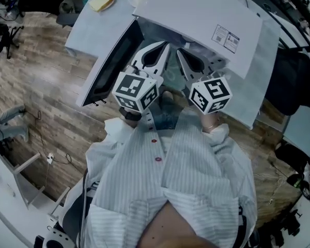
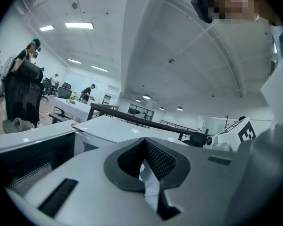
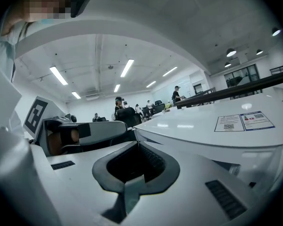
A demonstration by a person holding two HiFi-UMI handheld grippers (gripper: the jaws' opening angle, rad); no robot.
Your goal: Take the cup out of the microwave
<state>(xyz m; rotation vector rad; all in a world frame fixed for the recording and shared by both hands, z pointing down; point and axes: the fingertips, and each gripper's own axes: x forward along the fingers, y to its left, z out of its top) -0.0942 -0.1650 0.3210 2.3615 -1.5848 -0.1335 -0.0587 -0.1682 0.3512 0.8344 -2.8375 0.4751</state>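
The white microwave [image 1: 196,19] stands on a table with its door [image 1: 113,61] swung open to the left. Its top carries a printed label [image 3: 245,121]. No cup shows in any view; the grippers and the top cover most of the cavity. My left gripper [image 1: 167,45] and right gripper [image 1: 179,51] sit side by side at the cavity mouth, tips toward the inside. The left gripper [image 2: 144,139] is shut with nothing between its pads. The right gripper [image 3: 137,144] is shut and empty too. Each gripper view shows the other gripper's marker cube.
A grey table [image 1: 93,30] bears the microwave and, at its far end, a plate with a yellow item [image 1: 102,0]. A dark chair [image 1: 294,81] stands at the right. Wooden floor lies to the left. People and desks stand in the room's background [image 2: 30,60].
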